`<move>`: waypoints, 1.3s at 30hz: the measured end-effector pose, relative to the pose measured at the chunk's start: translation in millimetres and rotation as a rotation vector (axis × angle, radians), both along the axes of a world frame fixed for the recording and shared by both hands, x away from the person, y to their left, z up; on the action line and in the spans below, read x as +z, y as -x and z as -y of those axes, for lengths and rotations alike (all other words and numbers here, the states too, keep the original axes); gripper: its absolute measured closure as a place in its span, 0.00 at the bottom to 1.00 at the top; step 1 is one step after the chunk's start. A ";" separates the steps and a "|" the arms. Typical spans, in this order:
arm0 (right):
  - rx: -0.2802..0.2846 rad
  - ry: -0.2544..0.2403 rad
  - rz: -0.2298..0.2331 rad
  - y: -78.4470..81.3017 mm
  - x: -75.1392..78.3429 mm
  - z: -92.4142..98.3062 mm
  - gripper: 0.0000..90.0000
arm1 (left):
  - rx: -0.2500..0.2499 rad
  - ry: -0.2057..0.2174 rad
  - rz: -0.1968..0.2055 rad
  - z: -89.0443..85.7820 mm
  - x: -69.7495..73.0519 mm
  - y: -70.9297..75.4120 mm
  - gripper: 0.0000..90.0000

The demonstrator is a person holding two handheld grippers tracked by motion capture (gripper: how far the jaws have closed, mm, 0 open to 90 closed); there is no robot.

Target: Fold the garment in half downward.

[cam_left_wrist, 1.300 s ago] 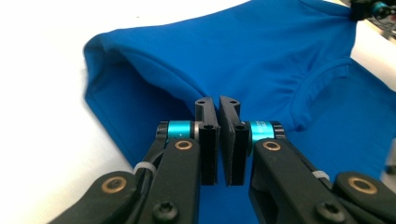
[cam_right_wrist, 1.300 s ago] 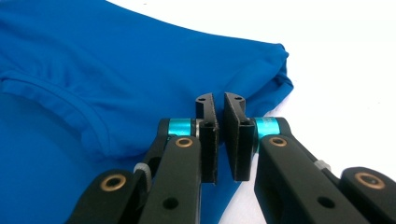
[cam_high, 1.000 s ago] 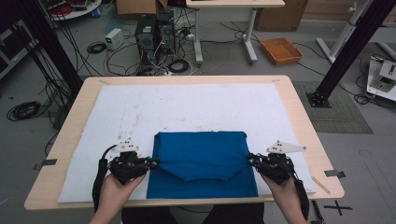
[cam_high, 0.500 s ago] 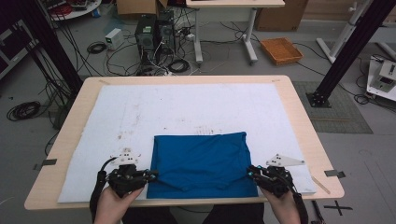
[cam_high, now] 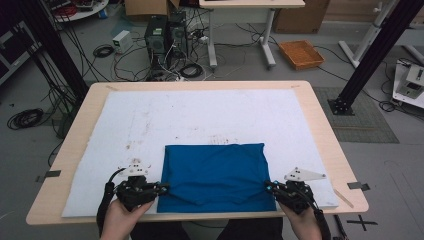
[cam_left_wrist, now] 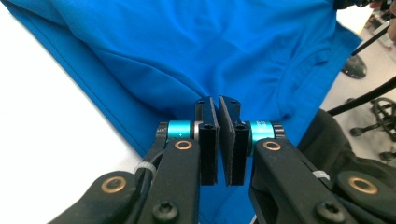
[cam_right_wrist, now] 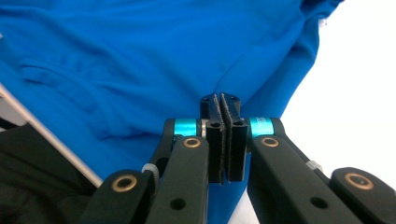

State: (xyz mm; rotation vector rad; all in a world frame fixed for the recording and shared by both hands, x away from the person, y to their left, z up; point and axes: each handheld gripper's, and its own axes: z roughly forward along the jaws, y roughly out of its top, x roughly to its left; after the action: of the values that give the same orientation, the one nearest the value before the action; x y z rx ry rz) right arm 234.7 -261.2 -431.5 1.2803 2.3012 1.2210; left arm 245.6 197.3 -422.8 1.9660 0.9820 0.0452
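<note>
A blue shirt (cam_high: pixel 215 172) lies folded into a rectangle on the near half of a white mat (cam_high: pixel 200 115). My left gripper (cam_high: pixel 162 187) rests at the shirt's near left edge. Its jaws are shut, with the tips (cam_left_wrist: pixel 218 100) down on the blue cloth (cam_left_wrist: pixel 187 46) where creases run in to them. My right gripper (cam_high: pixel 268 187) rests at the near right edge. Its jaws have just been closing and now stand pressed together (cam_right_wrist: pixel 219 97) over the shirt (cam_right_wrist: pixel 140 56). I see no cloth between its pads.
The mat covers most of a wooden table (cam_high: pixel 325 130), whose near edge lies just behind both hands. On the floor beyond are computer towers (cam_high: pixel 165 35), cables, an orange tray (cam_high: pixel 301 53) and a black frame post (cam_high: pixel 370 55).
Both hands have drawn back toward the near edge and lowered. The shirt's near corners, earlier pulled up and outward, now lie flat, and the shirt is a neat rectangle.
</note>
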 end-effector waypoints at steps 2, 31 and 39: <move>0.009 -0.010 -0.005 7.3 3.0 1.1 0.99 | -0.002 0.009 -0.002 -1.4 1.3 1.3 0.96; 0.007 -0.010 0.007 18.0 -2.4 11.6 0.87 | 0.028 -0.012 -0.043 -6.0 -11.8 0.0 0.71; -0.097 -0.028 0.069 -46.3 12.1 18.0 0.82 | 0.155 -0.053 0.084 -4.8 4.4 -55.0 0.64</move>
State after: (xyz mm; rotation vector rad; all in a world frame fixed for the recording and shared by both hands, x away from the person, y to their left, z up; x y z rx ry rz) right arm 280.9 -279.2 -419.3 1.3215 2.1547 1.2491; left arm 300.6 202.1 -418.4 1.9161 1.0859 0.2409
